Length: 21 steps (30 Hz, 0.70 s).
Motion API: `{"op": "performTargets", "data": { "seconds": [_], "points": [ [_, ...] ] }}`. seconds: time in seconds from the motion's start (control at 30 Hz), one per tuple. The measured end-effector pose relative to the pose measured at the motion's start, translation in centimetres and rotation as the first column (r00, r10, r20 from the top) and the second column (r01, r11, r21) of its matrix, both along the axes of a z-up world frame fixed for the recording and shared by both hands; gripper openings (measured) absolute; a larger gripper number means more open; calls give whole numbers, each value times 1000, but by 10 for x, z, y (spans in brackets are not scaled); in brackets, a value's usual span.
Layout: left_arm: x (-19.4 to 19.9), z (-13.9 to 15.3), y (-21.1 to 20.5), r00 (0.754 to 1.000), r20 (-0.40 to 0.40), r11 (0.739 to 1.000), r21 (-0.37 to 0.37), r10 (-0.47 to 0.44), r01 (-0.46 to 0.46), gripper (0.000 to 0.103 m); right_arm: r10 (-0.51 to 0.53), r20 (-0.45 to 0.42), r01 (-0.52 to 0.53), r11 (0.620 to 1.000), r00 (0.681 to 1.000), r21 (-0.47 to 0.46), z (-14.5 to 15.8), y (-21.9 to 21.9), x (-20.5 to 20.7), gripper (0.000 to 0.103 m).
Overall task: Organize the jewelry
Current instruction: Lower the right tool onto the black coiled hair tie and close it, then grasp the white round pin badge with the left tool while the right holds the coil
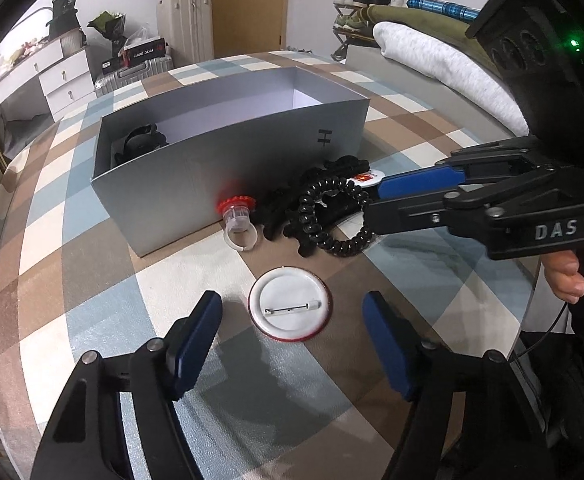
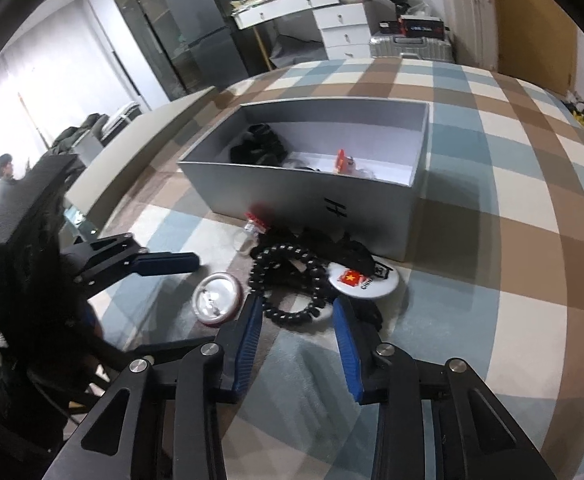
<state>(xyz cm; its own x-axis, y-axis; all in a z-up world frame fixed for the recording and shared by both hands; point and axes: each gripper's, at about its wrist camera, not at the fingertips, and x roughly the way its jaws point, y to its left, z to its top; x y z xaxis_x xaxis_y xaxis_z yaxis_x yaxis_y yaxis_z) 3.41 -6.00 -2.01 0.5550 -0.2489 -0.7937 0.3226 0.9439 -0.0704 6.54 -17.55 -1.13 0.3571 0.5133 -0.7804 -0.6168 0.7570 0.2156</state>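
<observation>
A round pin badge [image 1: 290,308] lies back-up on the checked cover, between the fingers of my left gripper [image 1: 292,300], which stands open with a gap on both sides. My right gripper [image 2: 296,302] straddles the near loop of a black coil hair tie [image 2: 292,316], its blue pads against the coil's sides. Next to it lie a flag badge [image 2: 363,280], a clear ring with a red top [image 1: 238,216] and some black pieces [image 1: 331,172]. Behind them stands an open grey box [image 2: 311,196] holding black items [image 2: 258,146] and a red piece [image 2: 341,160].
The checked cover [image 1: 92,300] spreads around the box. Folded blankets [image 1: 431,64] lie at the right edge. White drawers [image 2: 343,28] and a suitcase [image 2: 411,46] stand beyond the bed. A person [image 2: 6,176] is far off at the left.
</observation>
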Motion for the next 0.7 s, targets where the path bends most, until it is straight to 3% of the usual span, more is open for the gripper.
{"op": "performTargets", "data": {
  "seconds": [0.13, 0.37, 0.47, 0.7],
  "points": [
    [1, 0, 0, 1000, 1, 1000, -2, 0, 0, 68, -16, 19, 16, 1000, 1000, -12, -2, 3, 1, 31],
    [3, 1, 2, 1000, 9, 1000, 6, 17, -17, 53, -21, 102, 29, 997, 995, -74, -4, 13, -4, 9],
    [2, 1, 2, 1000, 15, 1000, 12, 18, -19, 39, -25, 114, 34, 996, 993, -84, -3, 13, -5, 7],
    [3, 1, 4, 1000, 15, 1000, -1, 16, -16, 35, -33, 149, 36, 999, 988, -20, 13, 6, -7, 6]
  ]
}}
